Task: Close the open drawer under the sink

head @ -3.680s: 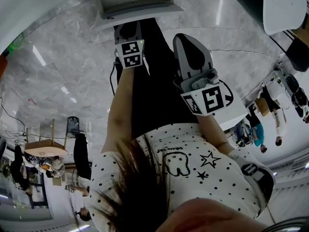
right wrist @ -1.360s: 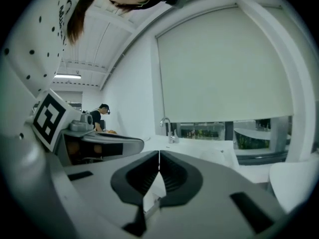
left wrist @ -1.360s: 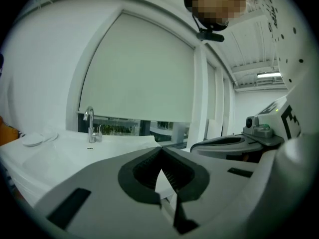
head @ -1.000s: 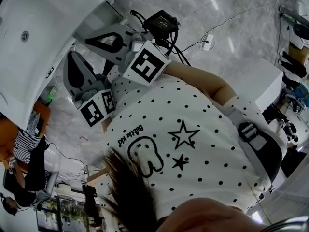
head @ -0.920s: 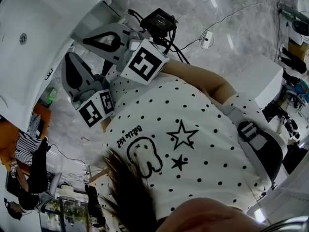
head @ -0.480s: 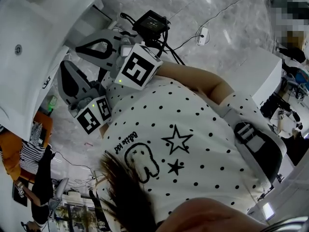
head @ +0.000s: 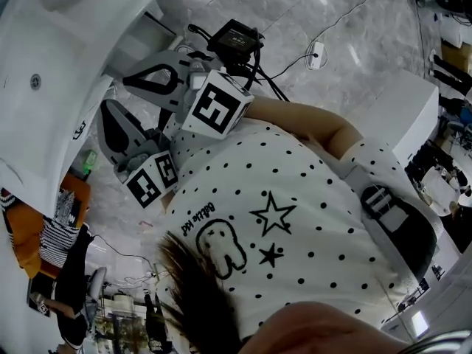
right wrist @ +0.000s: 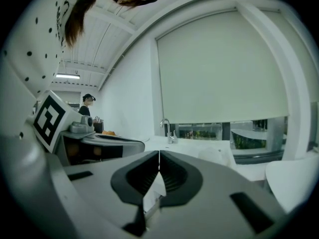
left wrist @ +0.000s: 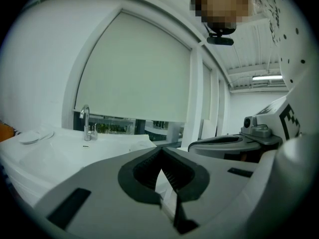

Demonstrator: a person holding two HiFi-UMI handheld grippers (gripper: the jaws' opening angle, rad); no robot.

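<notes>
the left claw (left wrist: 160, 152) is closed: in the left gripper view its two grey jaws meet at the tips, their dark ribbed pads are drawn together, and nothing sits between them. the right claw (right wrist: 159, 156) is closed in the same way, tips touching and empty.

both claws are held side by side in front of the person's white polka-dot shirt (head: 295, 198). each one shows at the edge of the other's view. they point roughly level over the top of the white sink counter (left wrist: 60, 151), towards a chrome tap (left wrist: 85, 122) at its far edge. behind the tap hangs a pale roller blind (left wrist: 134, 68).

in the head view the counter fills the upper left corner, and the claws hang just beside its rim, apart from it. below that rim a white cabinet panel (head: 140, 41) shows with a dark gap along its top. this is where the drawer under the sink would be, but i cannot tell whether the panel is the drawer front, or whether it stands open or shut. neither claw touches it. grey marble floor (head: 332, 43) lies beyond, with a black cable (head: 295, 61) trailing across it.
</notes>
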